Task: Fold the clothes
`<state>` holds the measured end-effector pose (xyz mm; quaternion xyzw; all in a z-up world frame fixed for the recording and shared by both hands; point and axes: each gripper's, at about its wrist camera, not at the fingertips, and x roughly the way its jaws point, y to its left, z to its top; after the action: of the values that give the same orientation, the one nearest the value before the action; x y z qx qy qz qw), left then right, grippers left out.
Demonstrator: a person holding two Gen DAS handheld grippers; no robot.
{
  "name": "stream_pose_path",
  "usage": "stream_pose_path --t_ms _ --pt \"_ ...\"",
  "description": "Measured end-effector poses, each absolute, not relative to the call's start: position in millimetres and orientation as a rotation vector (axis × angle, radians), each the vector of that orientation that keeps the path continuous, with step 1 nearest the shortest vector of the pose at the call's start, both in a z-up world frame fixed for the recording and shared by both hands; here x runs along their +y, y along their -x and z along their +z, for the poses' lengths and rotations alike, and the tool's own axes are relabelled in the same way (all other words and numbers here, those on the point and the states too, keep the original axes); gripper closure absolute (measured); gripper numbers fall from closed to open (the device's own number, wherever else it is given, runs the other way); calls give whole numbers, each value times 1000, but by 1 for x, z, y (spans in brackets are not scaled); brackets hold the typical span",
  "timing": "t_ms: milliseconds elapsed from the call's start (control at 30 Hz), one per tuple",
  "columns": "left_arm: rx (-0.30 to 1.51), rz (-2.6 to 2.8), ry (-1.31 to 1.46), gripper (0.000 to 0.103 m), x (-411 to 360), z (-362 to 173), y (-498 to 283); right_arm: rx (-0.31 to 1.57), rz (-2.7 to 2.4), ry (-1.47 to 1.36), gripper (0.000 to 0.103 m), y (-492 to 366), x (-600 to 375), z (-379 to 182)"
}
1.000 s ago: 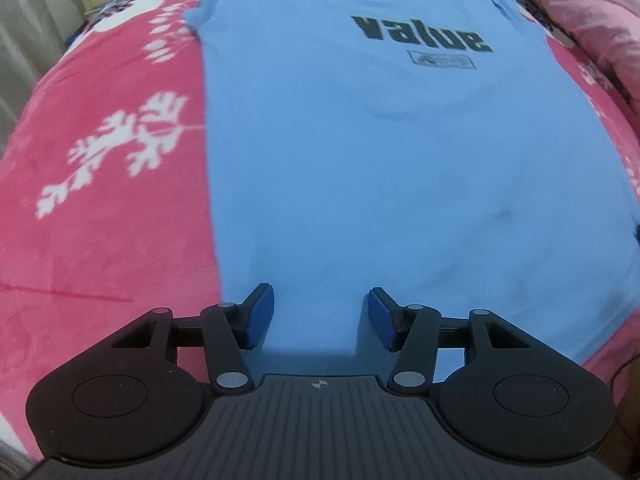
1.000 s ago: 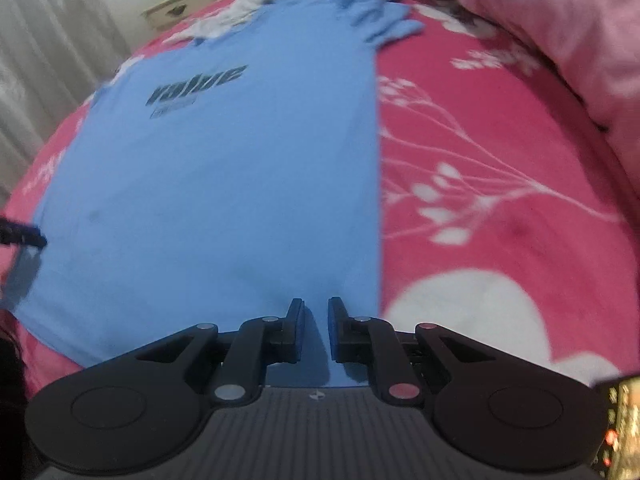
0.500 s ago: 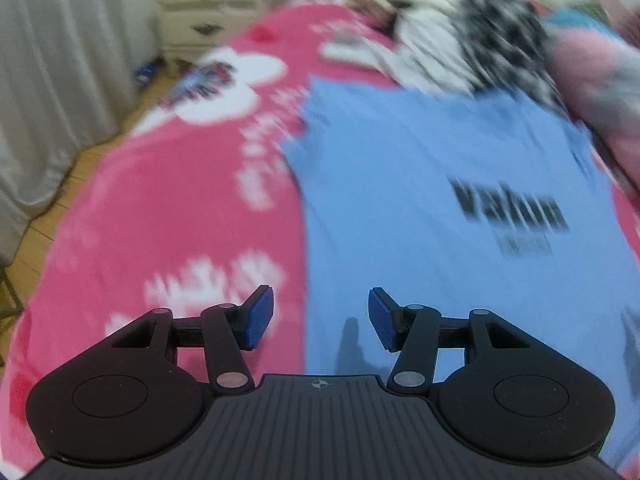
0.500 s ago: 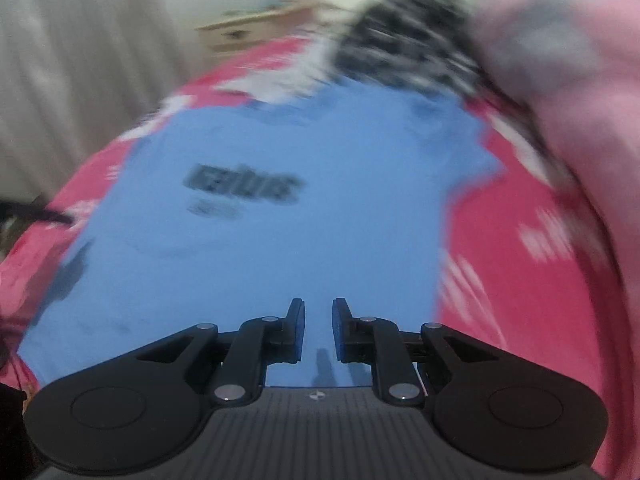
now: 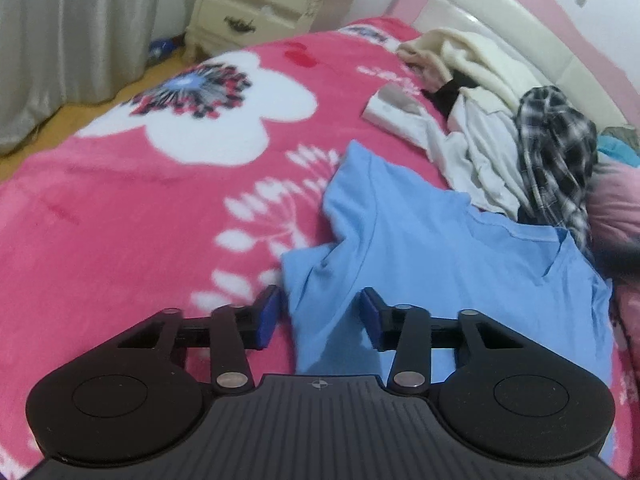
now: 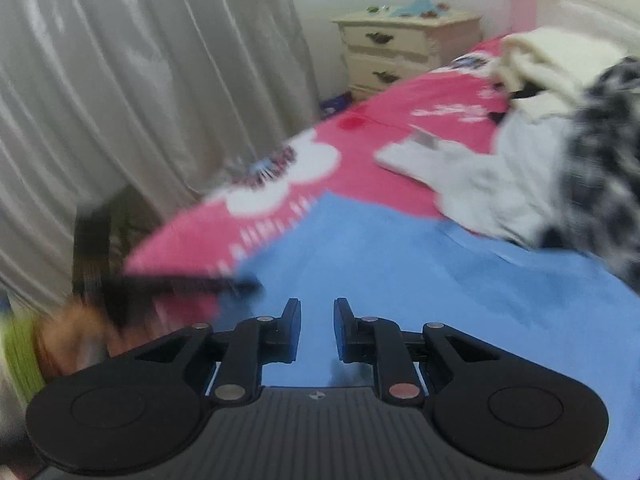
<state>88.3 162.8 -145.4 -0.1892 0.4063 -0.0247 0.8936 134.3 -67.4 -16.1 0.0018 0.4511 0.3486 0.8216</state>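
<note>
My left gripper (image 5: 318,314), released, straddles the blue T-shirt (image 5: 440,248) edge below its sleeve, positioned to pinch it. My right gripper (image 6: 317,330), narrowly parted and empty, hovers over the shirt.

A light blue short-sleeved cotton T-shirt (image 5: 432,248) lies spread flat on the pink flowered fleece blanket (image 5: 132,216), its V-neck collar toward the headboard end. Its left sleeve is rumpled, with a fold where it meets the body. Beyond the collar, a heap of unfolded clothes (image 5: 516,140), cream, white and black-and-white checked, touches the shirt's top edge.
</note>
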Motion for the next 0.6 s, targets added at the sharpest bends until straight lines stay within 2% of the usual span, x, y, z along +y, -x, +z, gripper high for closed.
stream_pose_path --t_ms 33,300,333,367,400,467,600 --pt "832 -48 387 67 162 -146 -87 981 746 -25 73 -150 -49 -22" --pt "762 -35 389 94 158 -151 -80 1062 650 52 73 -216 67 -86" --pt "752 -35 382 95 156 -149 -78 1080 629 66 76 -220 73 -95" --pt "737 -34 363 96 153 -147 -76 1099 608 80 92 -224 77 -104" --pt "720 -37 338 97 149 -143 -73 1114 597 88 101 -226 77 -111" --pt "661 -56 288 97 141 -131 -63 1092 599 52 102 -225 67 -112" --pt "532 -150 191 97 121 -108 -37 940 722 -128 102 -205 16 -75"
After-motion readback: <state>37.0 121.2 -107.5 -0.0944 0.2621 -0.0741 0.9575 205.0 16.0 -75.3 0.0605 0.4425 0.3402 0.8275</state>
